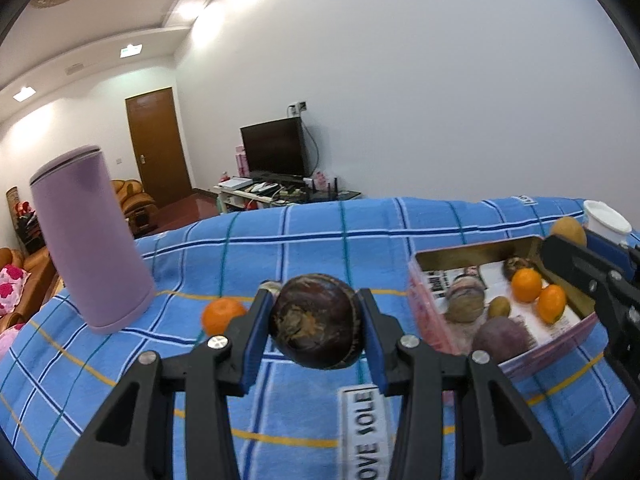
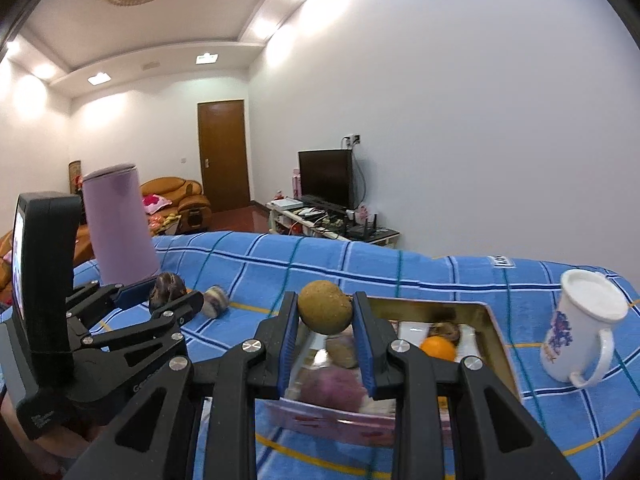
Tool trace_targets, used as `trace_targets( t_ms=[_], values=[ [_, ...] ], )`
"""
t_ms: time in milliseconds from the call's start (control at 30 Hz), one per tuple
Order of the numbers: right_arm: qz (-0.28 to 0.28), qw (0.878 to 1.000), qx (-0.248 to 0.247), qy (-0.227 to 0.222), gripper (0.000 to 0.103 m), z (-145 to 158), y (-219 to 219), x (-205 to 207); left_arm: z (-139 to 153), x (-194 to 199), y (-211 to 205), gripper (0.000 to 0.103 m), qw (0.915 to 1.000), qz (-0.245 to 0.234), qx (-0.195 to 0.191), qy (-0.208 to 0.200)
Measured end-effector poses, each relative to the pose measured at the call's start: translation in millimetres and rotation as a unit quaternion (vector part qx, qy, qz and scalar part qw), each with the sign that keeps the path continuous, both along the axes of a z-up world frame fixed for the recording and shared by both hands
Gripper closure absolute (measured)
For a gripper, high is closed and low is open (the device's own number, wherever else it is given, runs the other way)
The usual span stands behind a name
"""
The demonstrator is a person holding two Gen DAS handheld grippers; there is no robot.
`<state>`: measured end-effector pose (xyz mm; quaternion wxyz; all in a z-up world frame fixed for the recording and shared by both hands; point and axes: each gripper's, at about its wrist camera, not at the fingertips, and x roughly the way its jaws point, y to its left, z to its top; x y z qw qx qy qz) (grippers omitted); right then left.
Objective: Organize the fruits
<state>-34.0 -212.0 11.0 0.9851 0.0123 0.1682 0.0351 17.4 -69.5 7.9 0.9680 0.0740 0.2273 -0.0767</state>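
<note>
We see the left gripper [image 1: 316, 322] clamped on a dark brown, rough-skinned round fruit [image 1: 317, 322], its blue pads pressing both sides, held above the blue checked cloth [image 1: 320, 236] that covers the table. Just behind the left finger, a small orange [image 1: 221, 314] lies on the cloth, and a tall lilac cylinder [image 1: 90, 240] stands upright farther left. To the right sits the open tin box [image 1: 432, 312], lined with printed paper and holding two oranges [image 1: 527, 285], a small kiwi-like fruit [image 1: 499, 306], a purple fruit [image 1: 502, 338] and a mottled round one [image 1: 464, 300]. In the right wrist view, the right gripper [image 2: 325, 312] is closed on a tan, round fruit [image 2: 325, 307] held over the near part of that box [image 2: 498, 334]. We cannot name either held fruit for certain. Beside the left gripper's fingers in this view, a striped, blurred fruit [image 2: 216, 300] rests on the cloth. A white mug [image 2: 580, 326] with a lid and a printed pattern stands to the right of the box, apart from it.
</note>
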Motion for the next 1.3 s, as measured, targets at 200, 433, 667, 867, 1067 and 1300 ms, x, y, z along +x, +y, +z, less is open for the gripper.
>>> trace_targets(
  t_ms=[200, 433, 667, 867, 1067, 1300],
  values=[
    [-0.022, 1.0, 0.008, -0.007, 0.074, 4, -28, -4, 6, -2, -20, 0.058, 0.9998, -0.019, -0.006, -0.005],
    [-0.056, 0.998, 0.004, -0.014, 0.074, 8, -60, -8, 10, 4, -36, 0.058, 0.9994, -0.031, -0.014, -0.003],
    [-0.099, 0.995, 0.012, -0.014, 0.074, 12, -96, -6, 8, 10, -60, 0.058, 0.9983, -0.055, -0.018, 0.009],
    [-0.119, 0.992, 0.03, 0.004, 0.074, 9, -115, -2, 8, 15, -84, 0.058, 0.9965, -0.079, -0.02, 0.015],
    [-0.115, 0.993, 0.013, 0.025, 0.074, 3, -117, 11, -1, 23, -113, 0.058, 0.9933, -0.105, -0.022, 0.043],
    [-0.095, 0.993, -0.007, 0.066, 0.074, -10, -116, 30, -12, 28, -136, 0.058, 0.9902, -0.124, -0.01, 0.064]
  ],
)
